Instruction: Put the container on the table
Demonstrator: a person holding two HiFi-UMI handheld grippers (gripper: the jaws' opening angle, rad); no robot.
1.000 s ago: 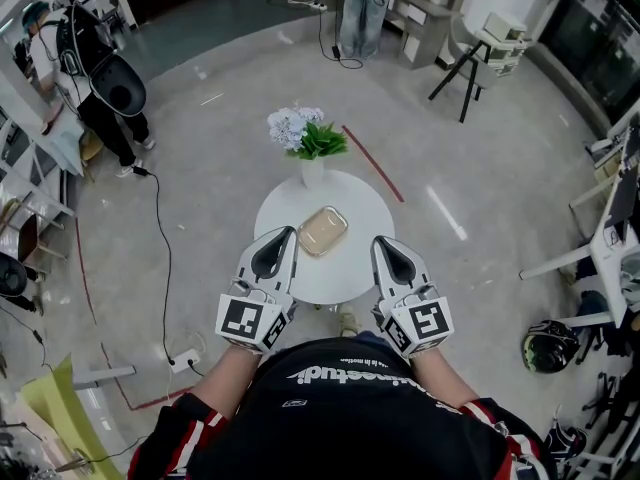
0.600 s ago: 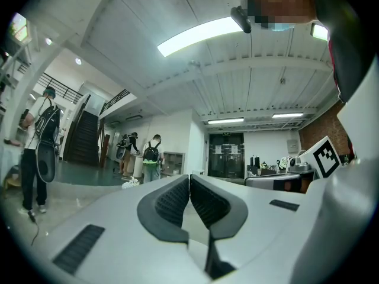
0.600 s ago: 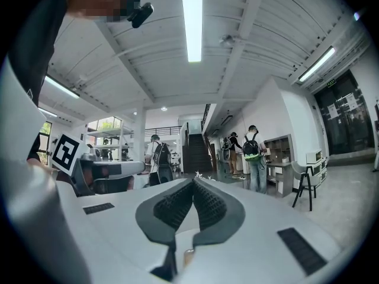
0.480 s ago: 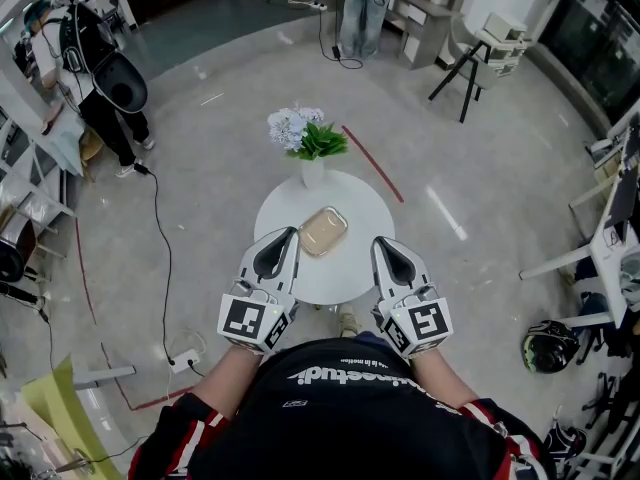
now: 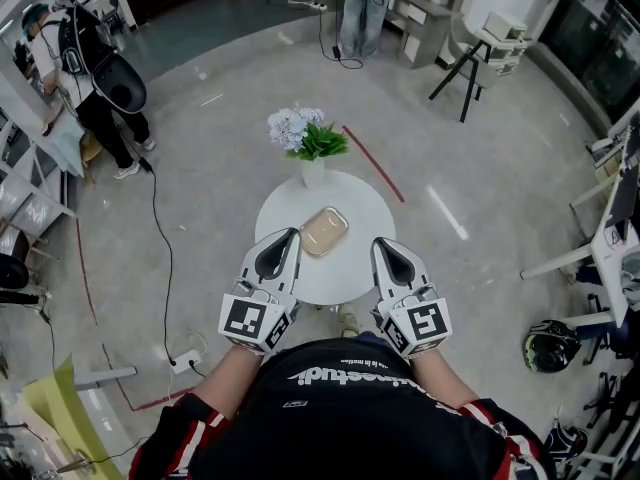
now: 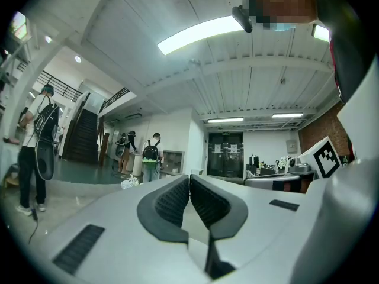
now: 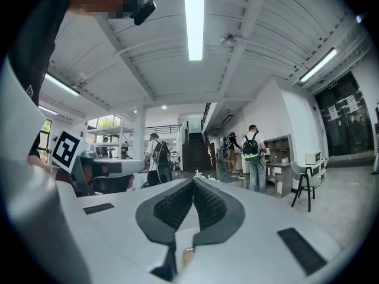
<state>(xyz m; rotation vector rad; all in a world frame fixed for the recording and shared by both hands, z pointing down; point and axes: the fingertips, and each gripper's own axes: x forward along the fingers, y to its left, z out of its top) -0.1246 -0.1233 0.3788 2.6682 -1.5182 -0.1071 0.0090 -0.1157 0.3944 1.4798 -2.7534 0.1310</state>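
change: none, same pose as a second ago | left gripper (image 5: pixel 289 235) closed, empty | right gripper (image 5: pixel 381 242) closed, empty | container (image 5: pixel 322 231) flat on table (image 5: pixel 355 268) — just ahead, untouched | task: likely done

Container (image 5: pixel 322 231): one
Round table (image 5: pixel 362 200): one
Flower vase (image 5: pixel 312 171): one
Grippers: two, left gripper (image 5: pixel 289 236), right gripper (image 5: pixel 381 244)
Marker cubes: two, left cube (image 5: pixel 250 320), right cube (image 5: pixel 422 324)
Bystanders: two, left bystander (image 5: pixel 95 73), far bystander (image 5: pixel 358 13)
Helmet (image 5: pixel 549 346): one
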